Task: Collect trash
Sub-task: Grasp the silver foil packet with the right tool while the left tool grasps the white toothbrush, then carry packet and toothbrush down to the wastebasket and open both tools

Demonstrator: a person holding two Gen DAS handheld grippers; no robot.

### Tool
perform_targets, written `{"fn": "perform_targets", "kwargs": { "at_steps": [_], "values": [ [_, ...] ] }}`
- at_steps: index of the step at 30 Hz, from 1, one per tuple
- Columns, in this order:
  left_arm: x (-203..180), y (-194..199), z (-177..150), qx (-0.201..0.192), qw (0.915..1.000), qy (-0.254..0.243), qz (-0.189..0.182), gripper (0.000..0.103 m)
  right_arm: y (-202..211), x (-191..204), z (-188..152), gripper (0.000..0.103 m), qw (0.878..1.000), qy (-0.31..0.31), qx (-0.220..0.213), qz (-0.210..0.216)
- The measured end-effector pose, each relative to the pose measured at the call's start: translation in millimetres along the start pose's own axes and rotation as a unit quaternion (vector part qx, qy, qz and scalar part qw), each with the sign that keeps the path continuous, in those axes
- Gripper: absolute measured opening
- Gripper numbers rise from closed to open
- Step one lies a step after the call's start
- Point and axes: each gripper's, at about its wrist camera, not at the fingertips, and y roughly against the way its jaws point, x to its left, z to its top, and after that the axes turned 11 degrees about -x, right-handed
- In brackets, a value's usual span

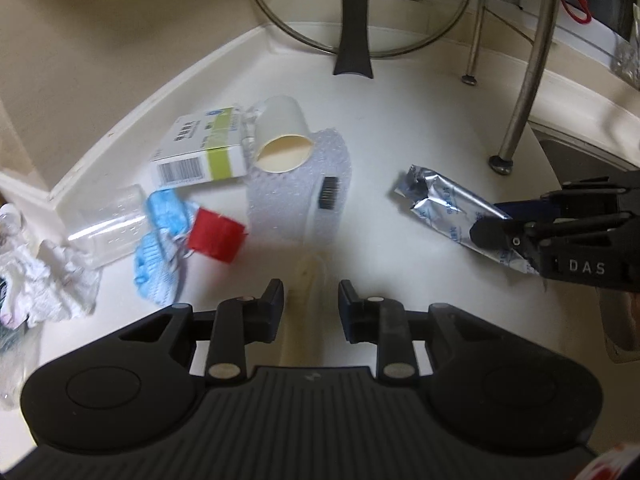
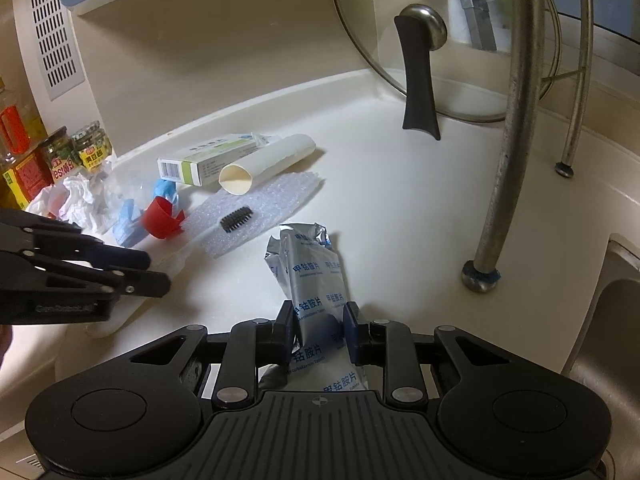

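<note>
The right gripper (image 2: 318,320) has its jaws pinching the silver foil packet (image 2: 310,268) on the bench (image 2: 400,208). The left gripper (image 1: 311,300) has its jaws nearly together on a pale flat thing too blurred to name.

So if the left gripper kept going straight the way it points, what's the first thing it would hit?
Probably the bubble wrap sheet, straight ahead of the left gripper; bare countertop lies between, though depth is uncertain.

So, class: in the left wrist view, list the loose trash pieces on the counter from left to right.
crumpled tissue → blue mask → red cap → bubble wrap → foil pouch, held by the right gripper.
</note>
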Motion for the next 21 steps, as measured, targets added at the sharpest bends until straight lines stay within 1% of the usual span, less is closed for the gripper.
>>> {"fn": "perform_targets", "kwargs": {
  "at_steps": [3, 5, 11, 21],
  "values": [
    [-4.5, -4.9, -0.7, 0.005, 0.9999, -0.012, 0.005, 0.026, 2.0, -1.9, -0.3, 0.026, 1.0, -0.004, -0.002, -0.001],
    [-6.1, -4.8, -2.9, 0.006, 0.9999, -0.009, 0.011, 0.018, 3.3, -3.0, -0.5, 0.026, 1.0, -0.007, -0.004, -0.002],
    [-12.8, 10.2, -9.8, -0.002, 0.9997, 0.003, 0.023, 0.018, 9.7, -3.6, -2.6, 0.025, 1.0, -0.011, -0.01, -0.001],
    [-19.8, 58.2, -23.9, -0.028, 0.9982, 0.047, 0.027, 0.018, 35.0, 9.6, -5.6, 0.024, 1.0, -0.002, -0.027, 0.004]
  ]
}}
